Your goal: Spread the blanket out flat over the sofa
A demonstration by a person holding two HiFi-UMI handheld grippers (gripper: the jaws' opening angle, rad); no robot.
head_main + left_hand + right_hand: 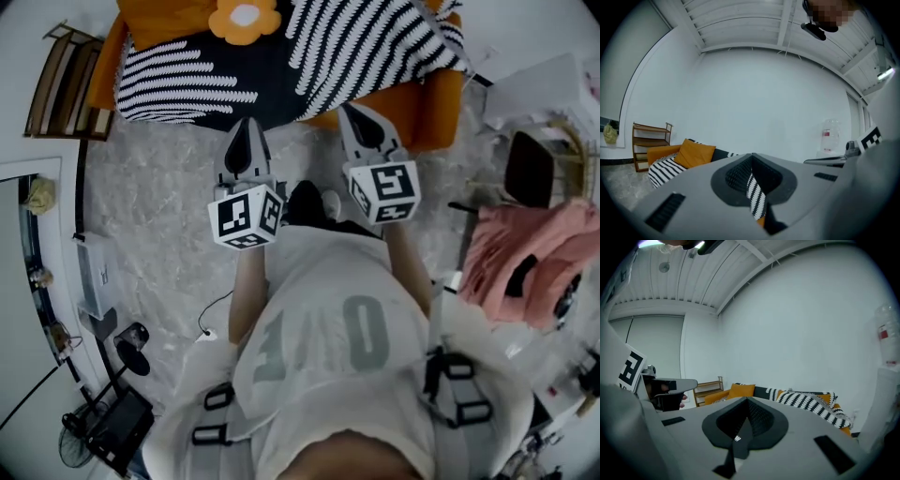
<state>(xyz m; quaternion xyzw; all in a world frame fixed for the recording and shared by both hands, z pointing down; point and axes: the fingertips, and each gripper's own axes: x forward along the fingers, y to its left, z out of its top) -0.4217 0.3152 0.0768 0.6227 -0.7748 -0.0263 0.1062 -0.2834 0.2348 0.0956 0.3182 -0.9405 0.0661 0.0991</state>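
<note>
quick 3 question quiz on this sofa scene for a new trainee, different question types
1. Pick one: the blanket is A plain pink, B black and white striped, C green checked.
2. True or false: the left tool and right tool both stand open.
3. Fill in: the flower cushion lies on the orange ___.
Key: 1 B; 2 false; 3 sofa.
</note>
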